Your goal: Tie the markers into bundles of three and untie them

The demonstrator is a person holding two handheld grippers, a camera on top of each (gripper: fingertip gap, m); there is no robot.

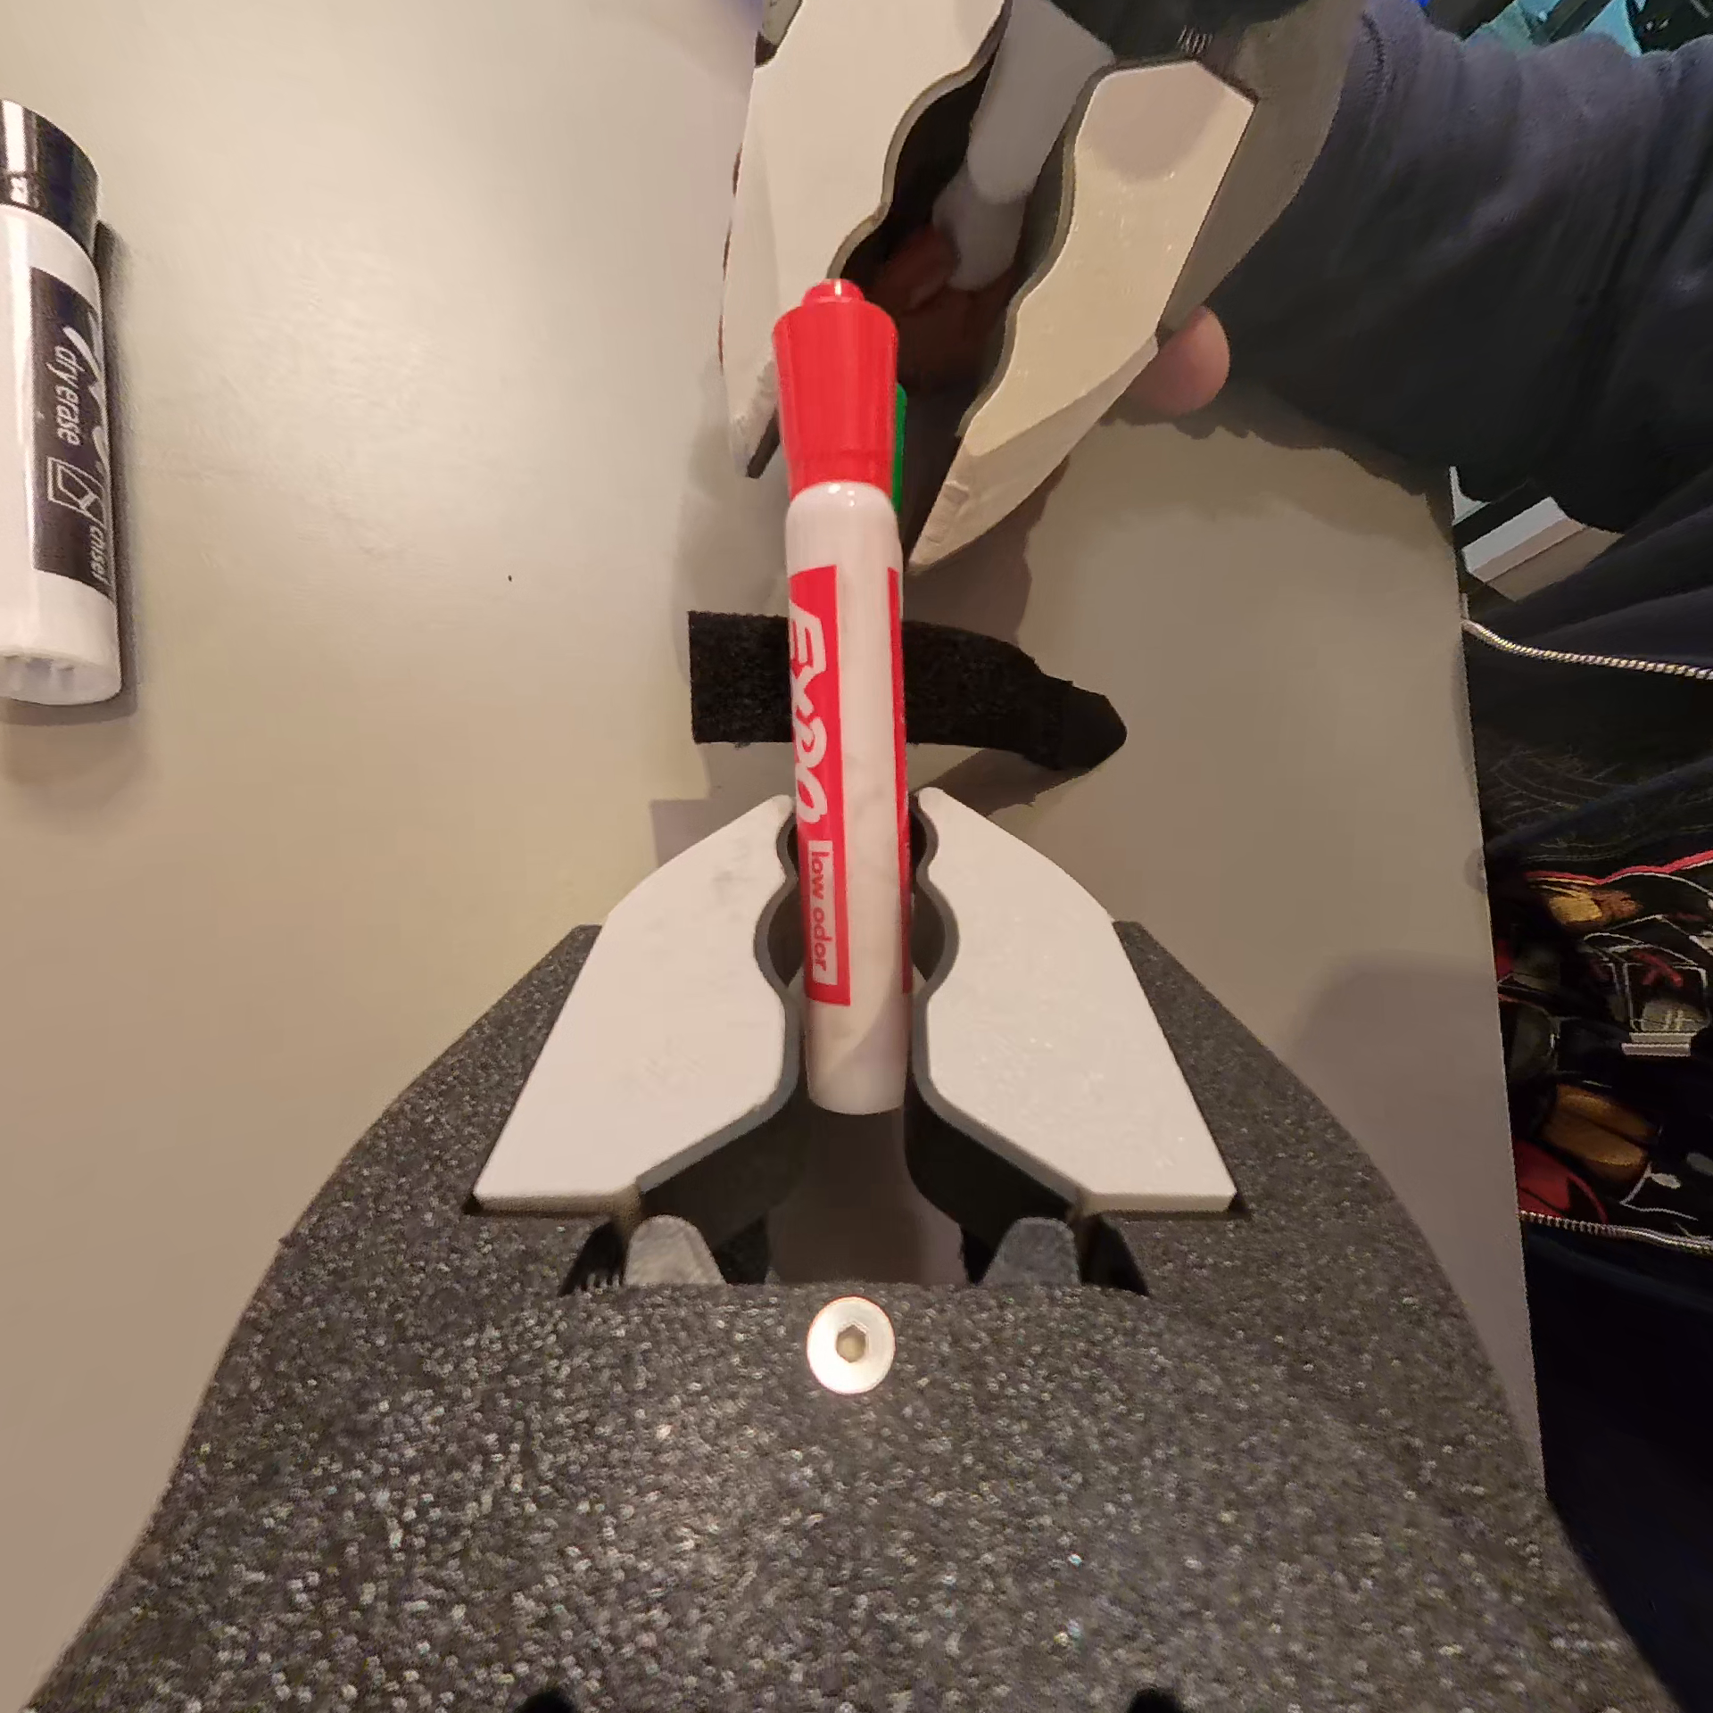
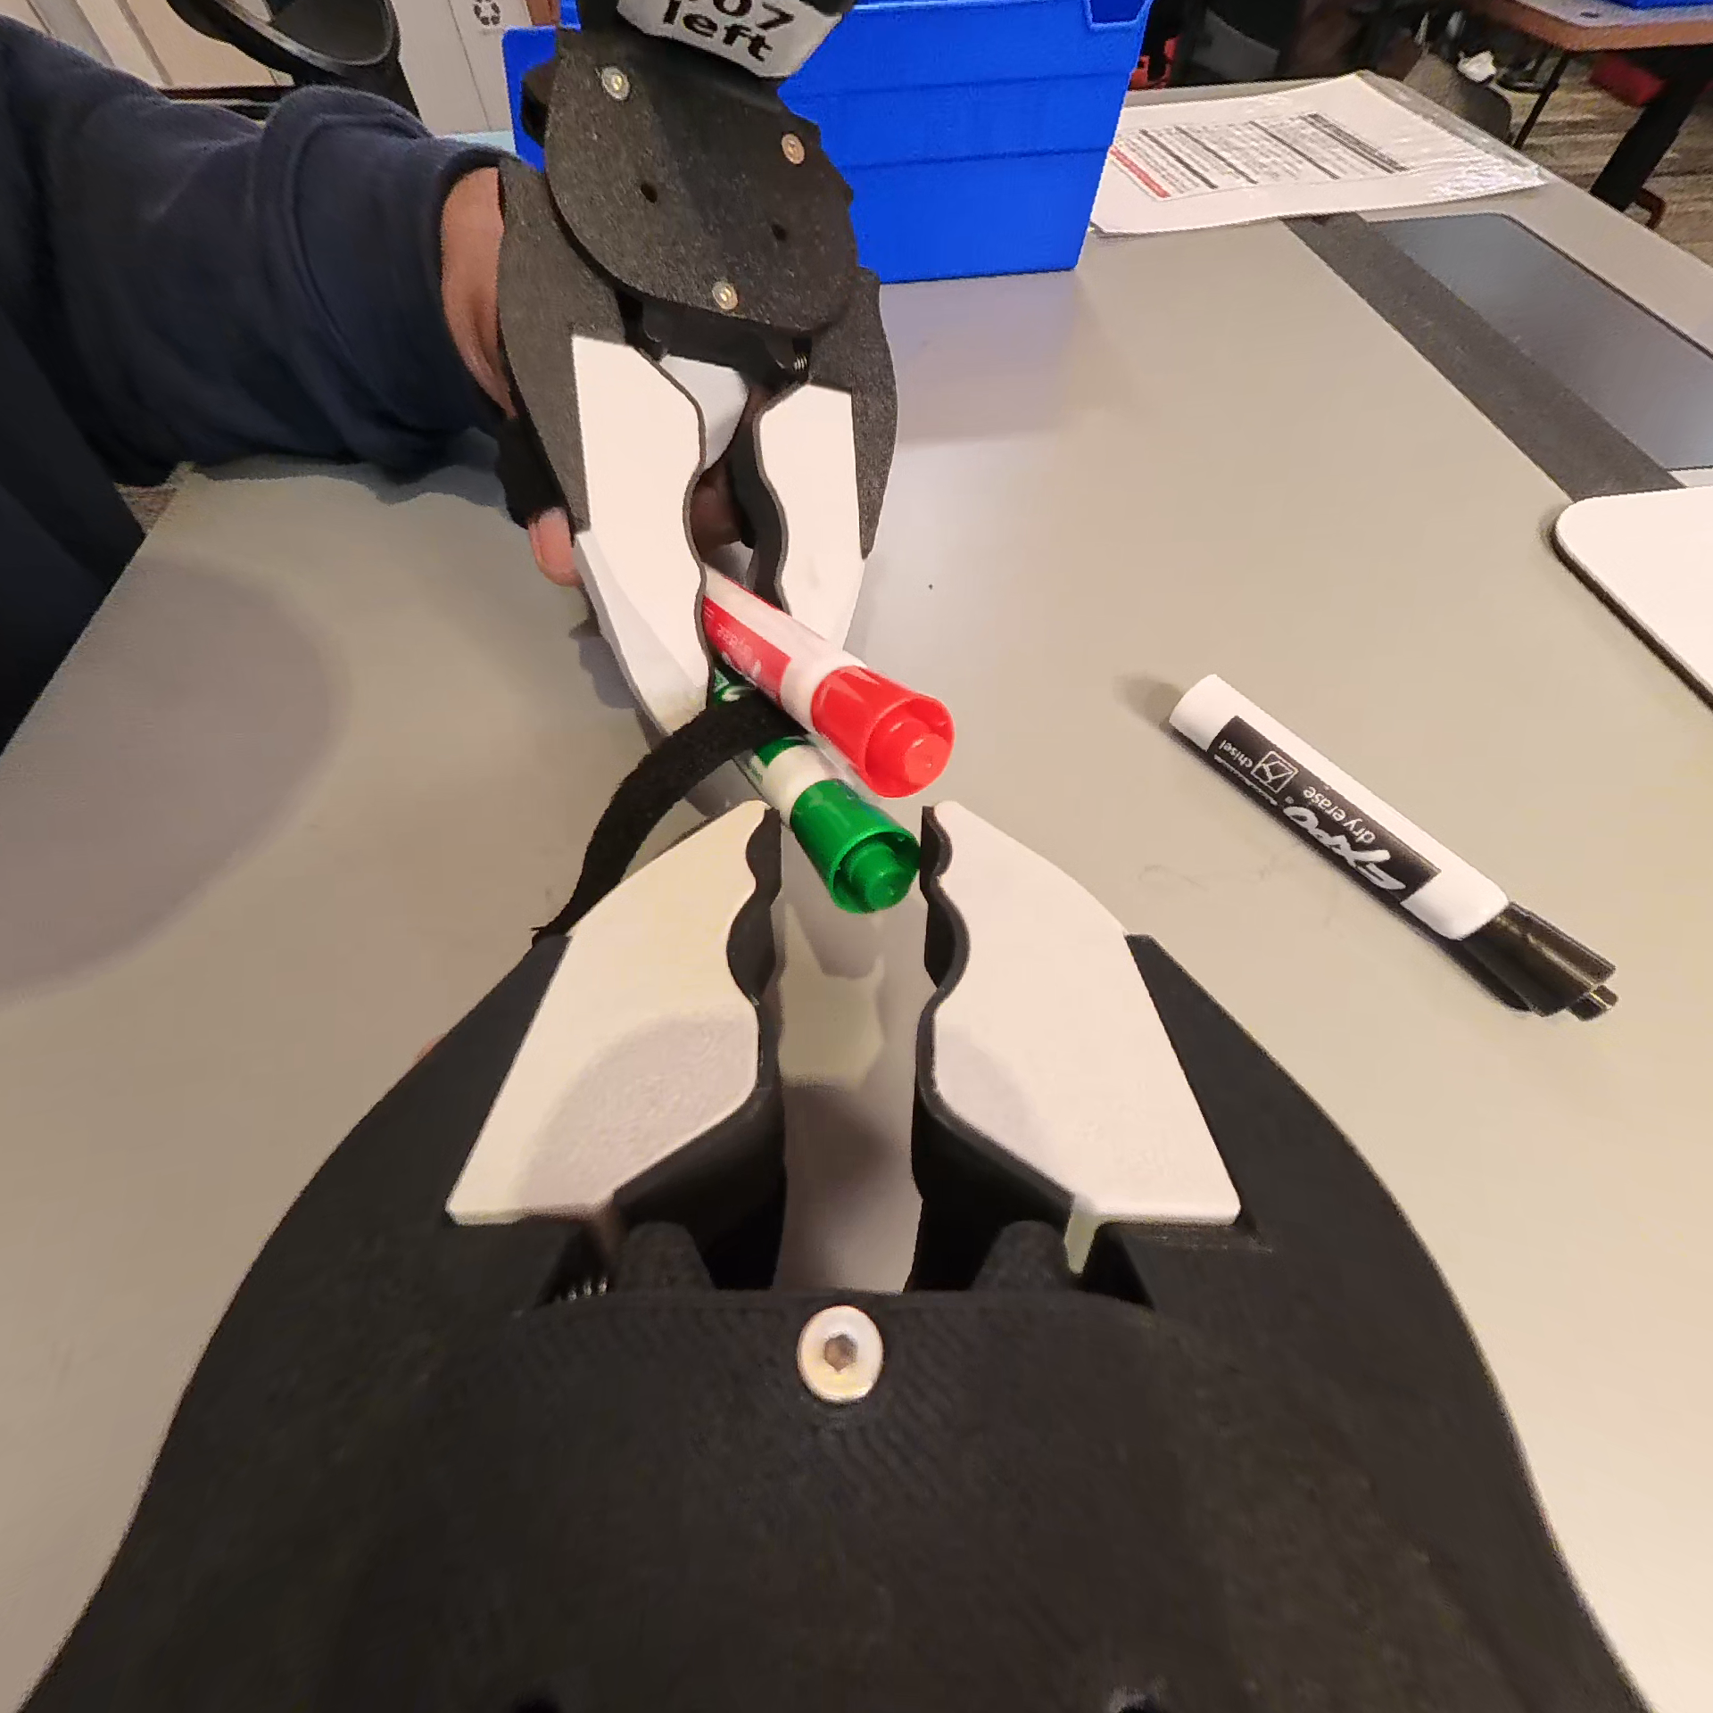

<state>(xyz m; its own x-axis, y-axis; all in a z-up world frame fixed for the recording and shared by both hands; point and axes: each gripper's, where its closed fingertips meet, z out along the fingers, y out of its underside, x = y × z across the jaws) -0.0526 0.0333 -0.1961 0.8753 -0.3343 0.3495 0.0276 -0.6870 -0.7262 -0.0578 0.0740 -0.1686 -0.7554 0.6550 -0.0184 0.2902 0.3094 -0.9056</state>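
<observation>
We see the grey table (image 2: 1205, 463). Left gripper (image 1: 853, 816) is clamped on red marker (image 1: 848, 742) and green marker (image 2: 848, 848), mid-frame; right gripper (image 2: 848, 816) fingers apart; black strap (image 1: 1001, 691) dangles; black marker (image 2: 1372, 834) lies right.

A grey counter (image 2: 1205, 463) carries a blue plastic bin (image 2: 964, 139) at its far edge. Just beside the bin lies a printed sheet in a clear sleeve (image 2: 1298, 148). Nearer than the sheet, a dark inset panel (image 2: 1557, 324) and a white board's corner (image 2: 1650, 575) show.
</observation>
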